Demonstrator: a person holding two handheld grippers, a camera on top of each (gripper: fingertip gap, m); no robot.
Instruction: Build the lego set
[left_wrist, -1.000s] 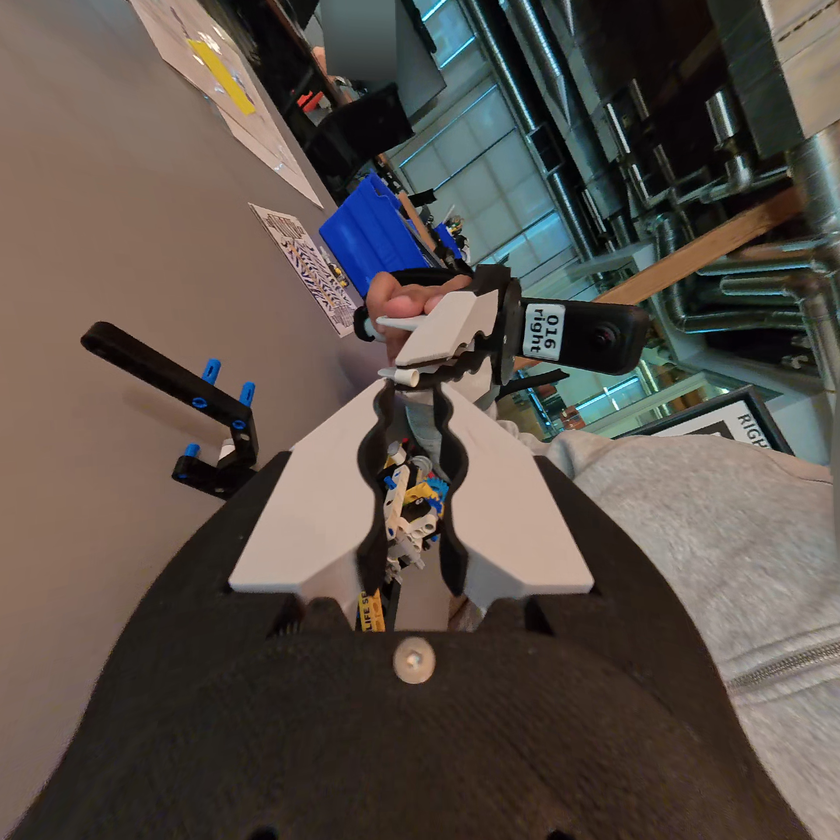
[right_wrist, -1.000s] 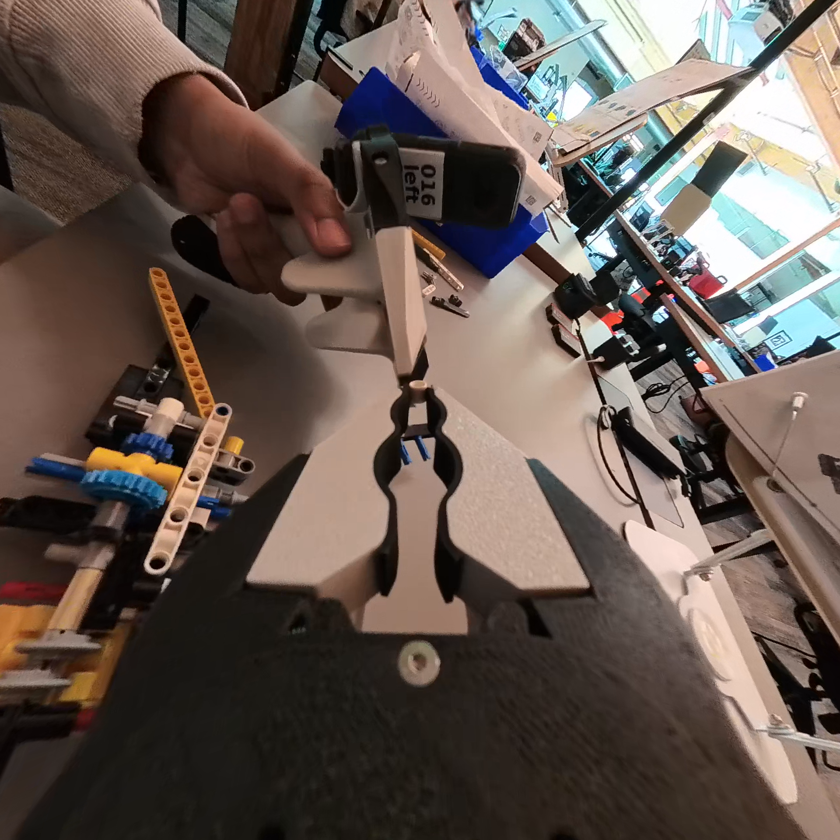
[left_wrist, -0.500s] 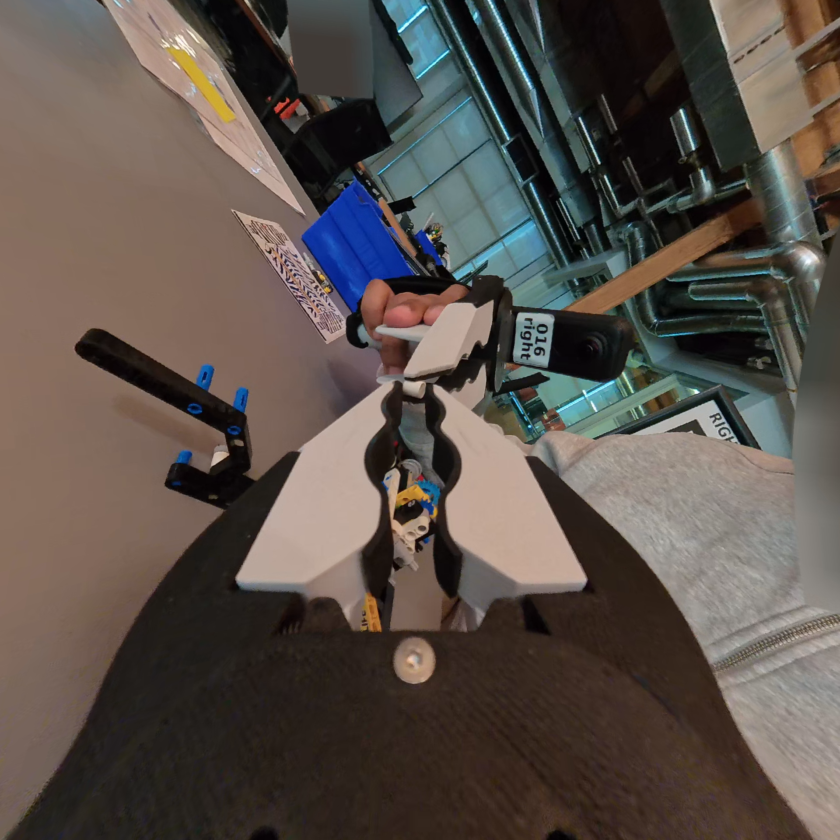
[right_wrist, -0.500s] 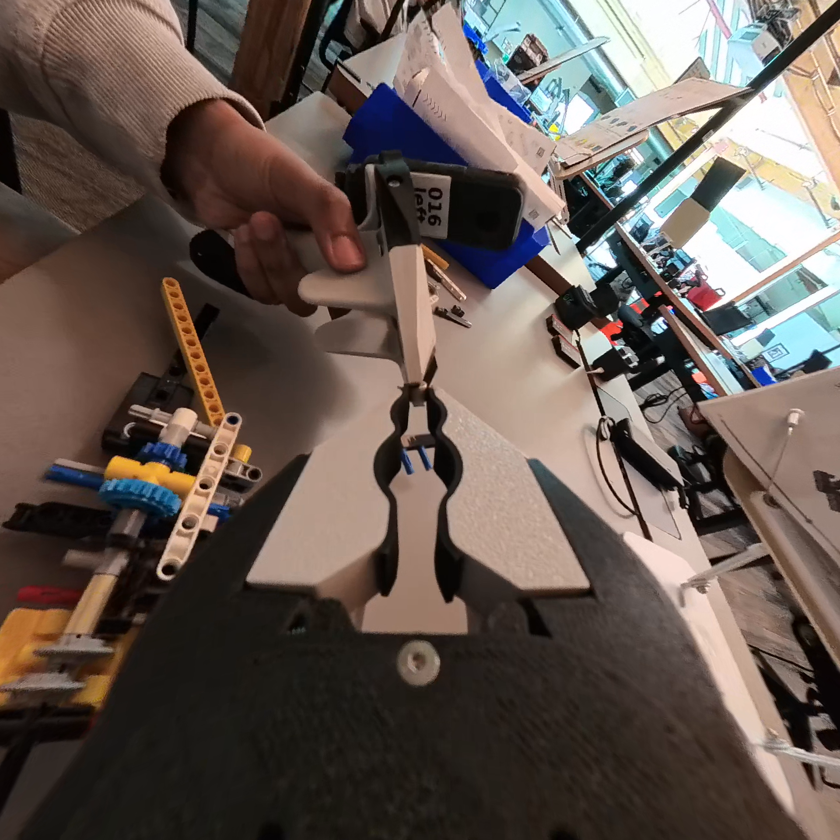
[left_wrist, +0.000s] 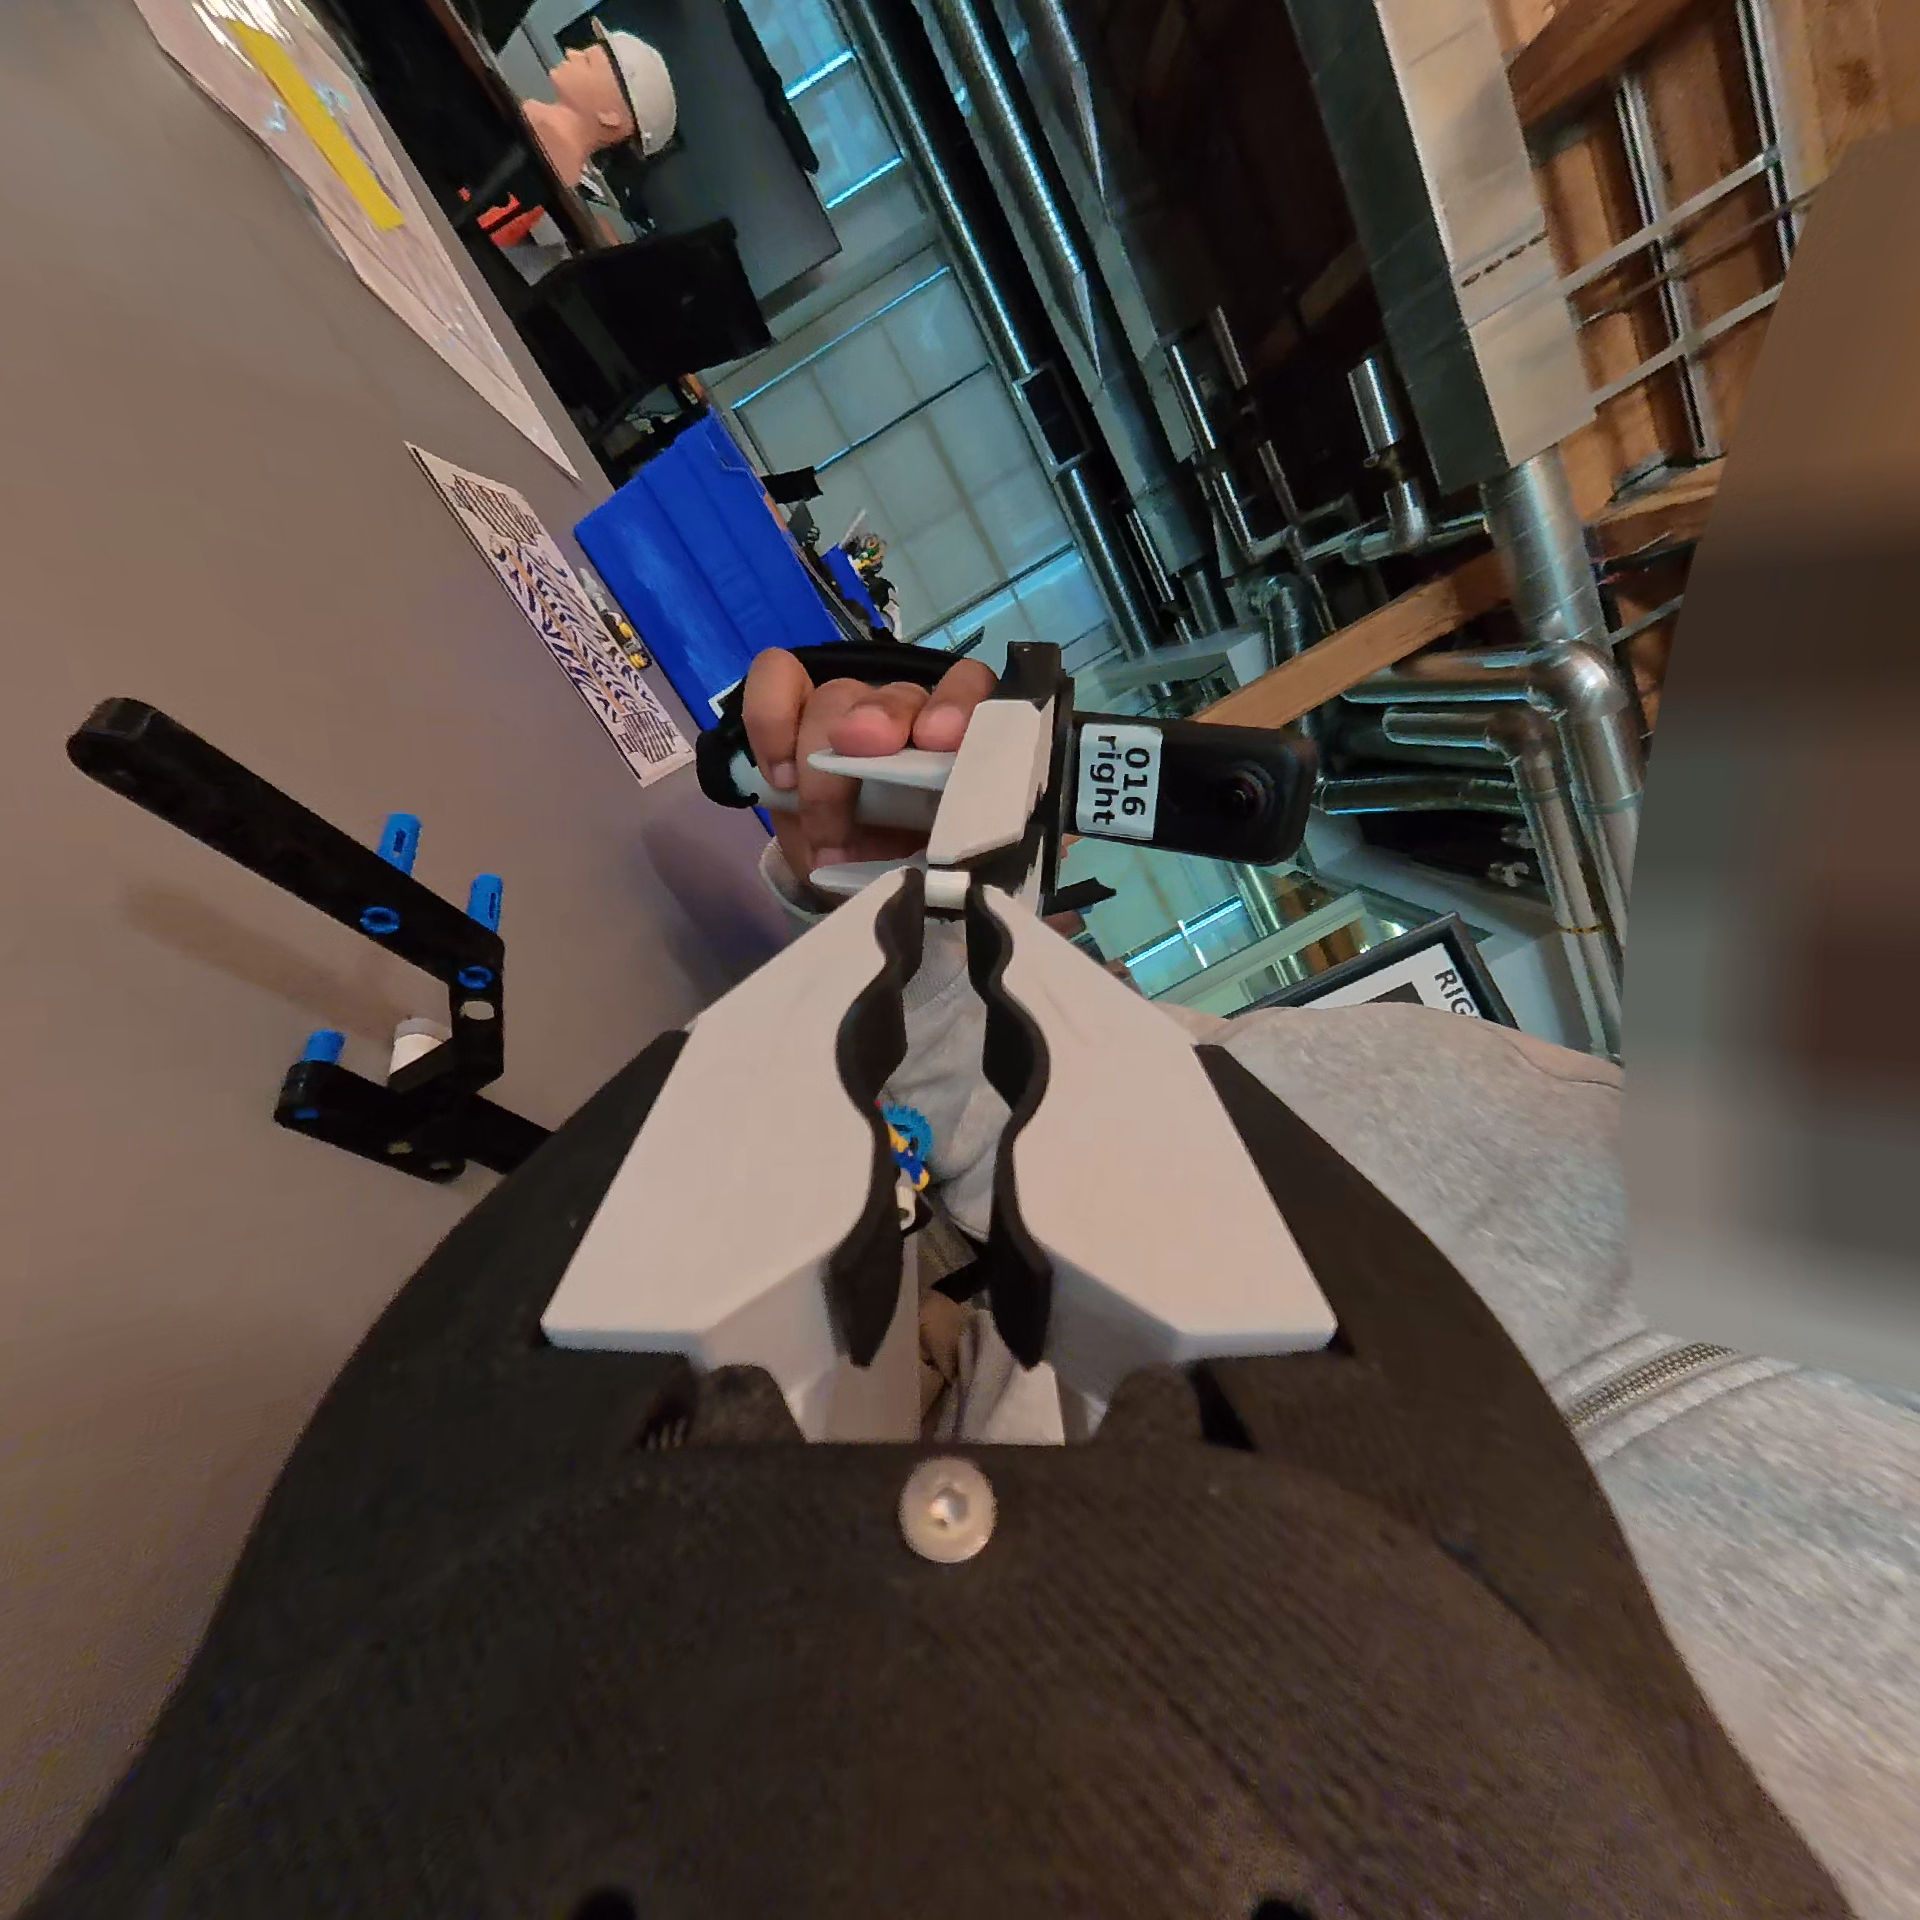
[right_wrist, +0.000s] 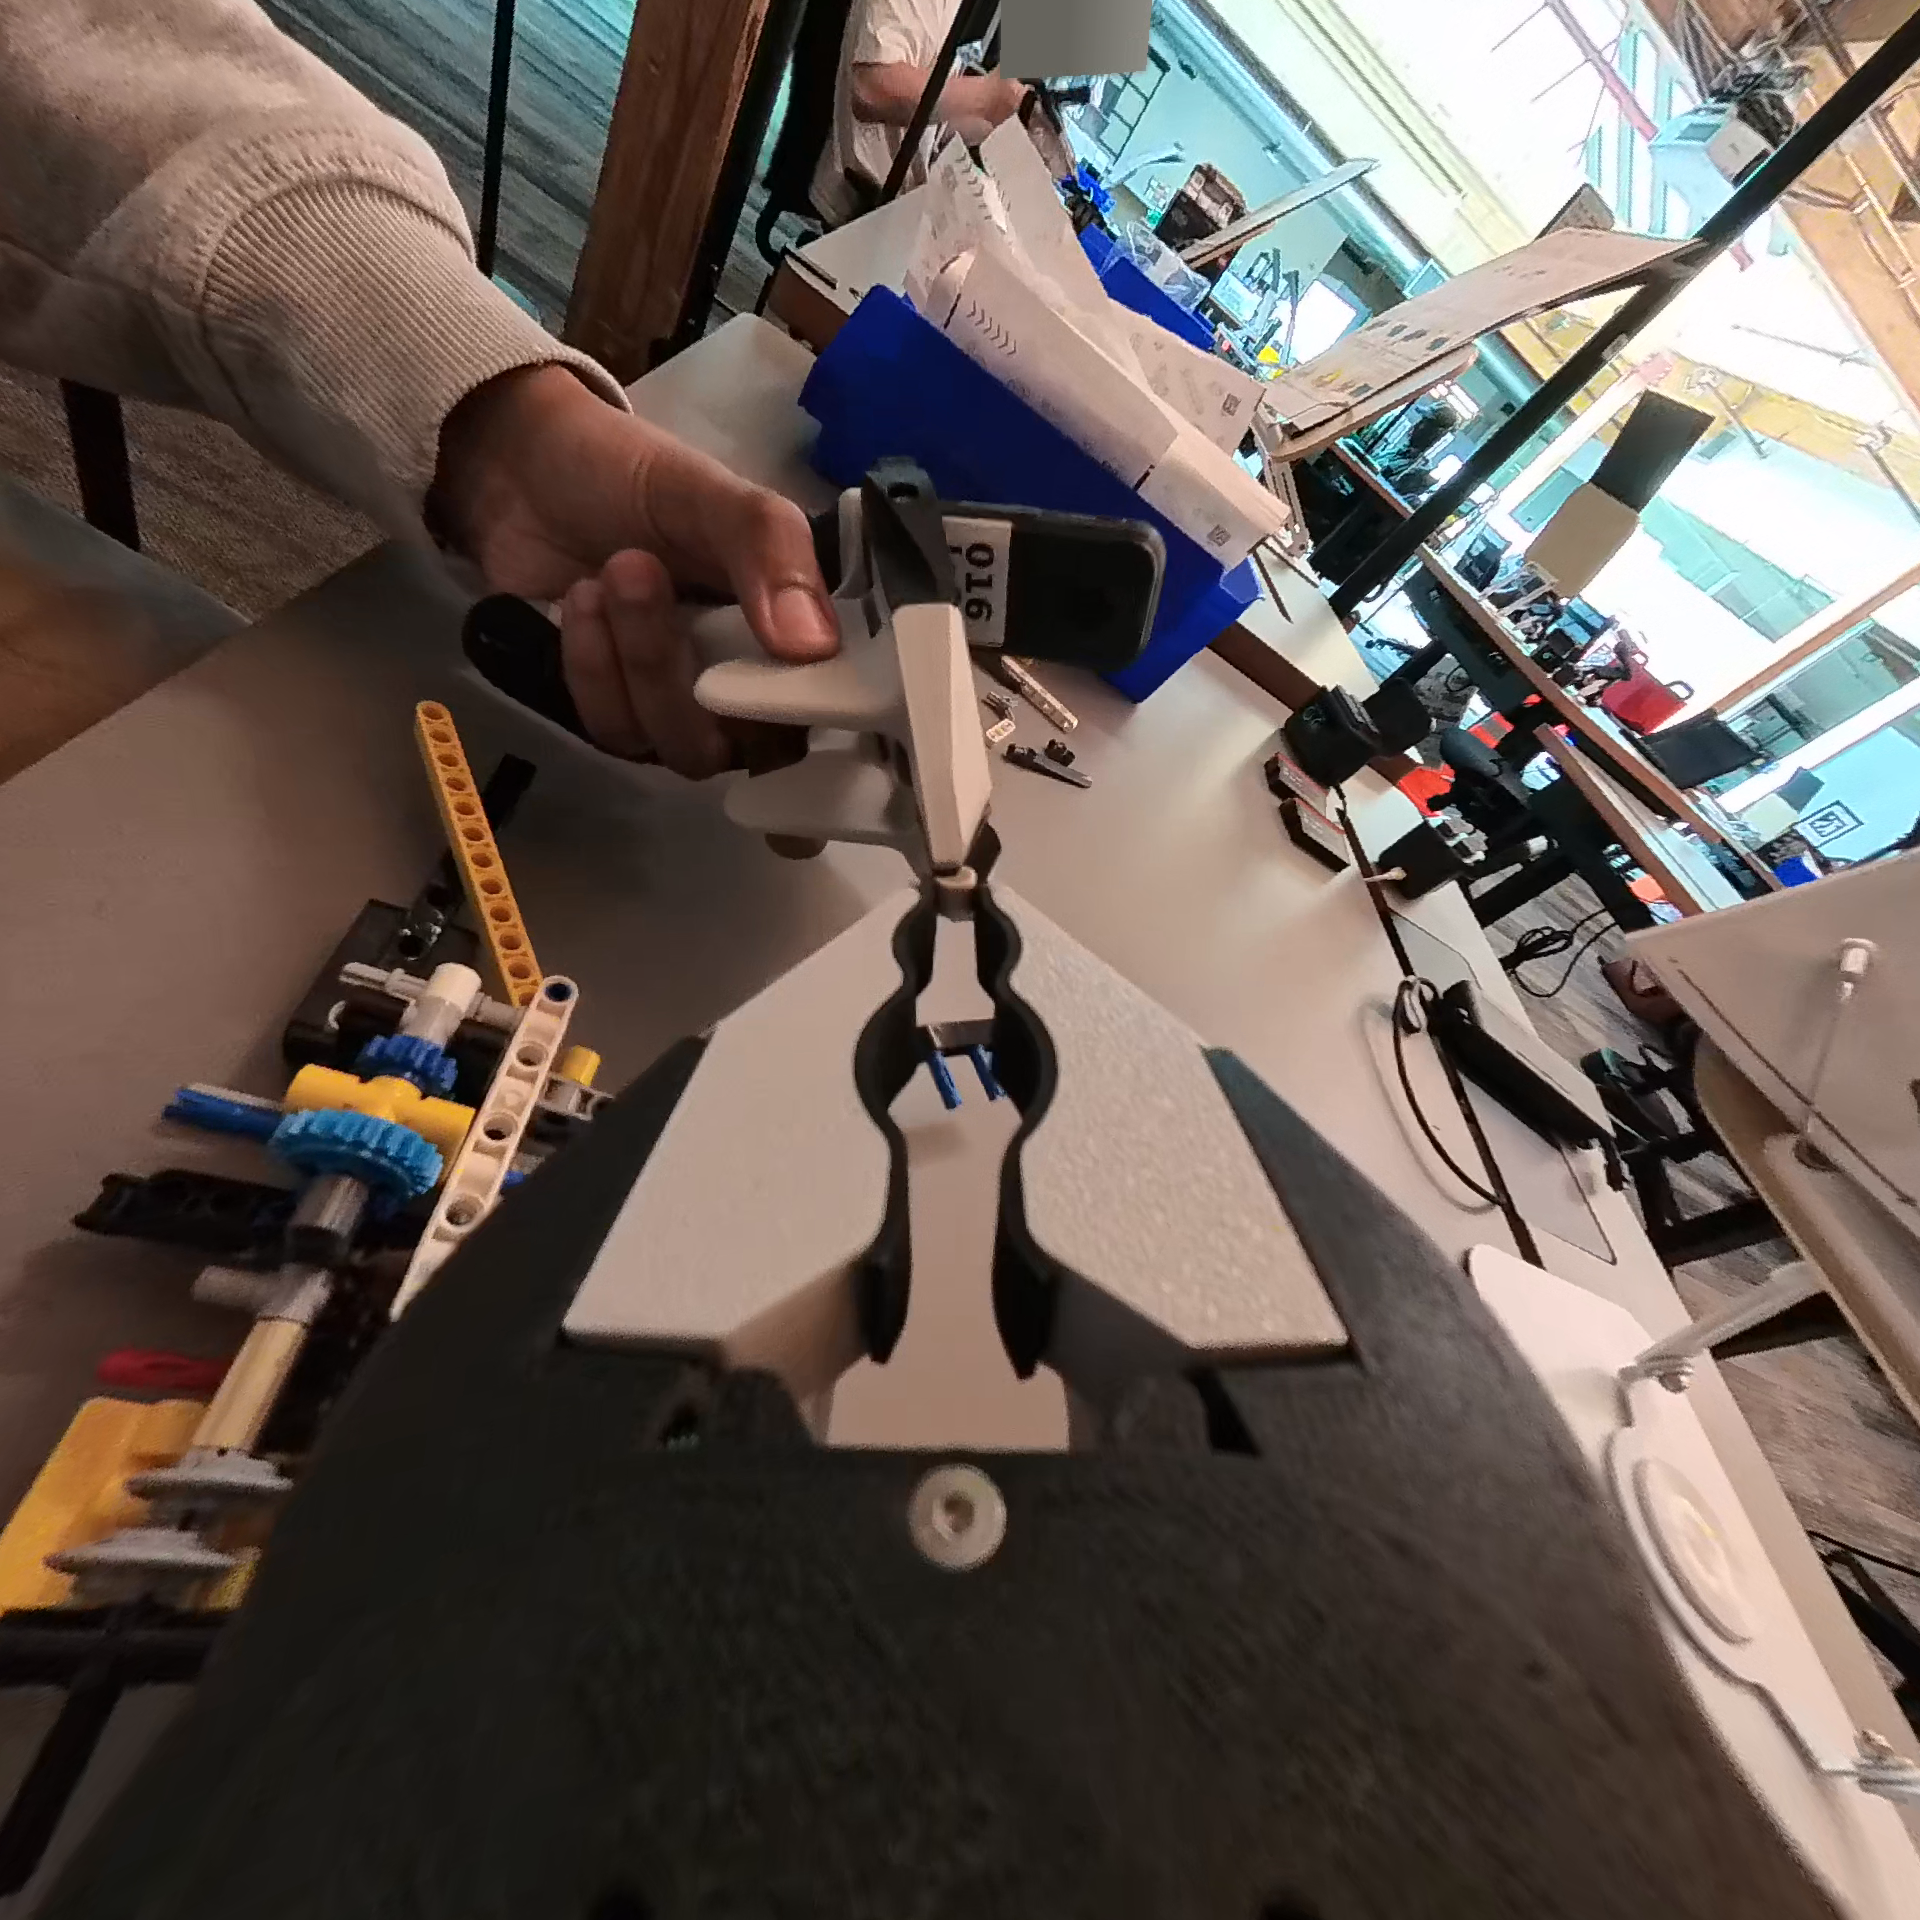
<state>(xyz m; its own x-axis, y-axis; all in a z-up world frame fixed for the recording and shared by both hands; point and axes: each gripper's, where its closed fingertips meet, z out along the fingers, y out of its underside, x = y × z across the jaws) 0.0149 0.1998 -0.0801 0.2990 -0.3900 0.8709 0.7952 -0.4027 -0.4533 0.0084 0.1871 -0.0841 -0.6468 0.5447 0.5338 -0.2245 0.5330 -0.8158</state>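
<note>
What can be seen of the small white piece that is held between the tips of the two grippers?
The small white piece is a short, pale, plastic-looking cylinder, perhaps a Lego connector. It is in the air above the table, not resting on anything. The left gripper and the right gripper meet tip to tip on it, and both seem shut on it. Only a little of it shows between the fingertips; the rest is hidden.

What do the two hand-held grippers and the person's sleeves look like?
Each hand-held gripper, left and right, has pale grey wedge fingers with wavy black pads on a black textured body, plus a black camera bearing a white label. The sleeves are light grey knit.
</note>
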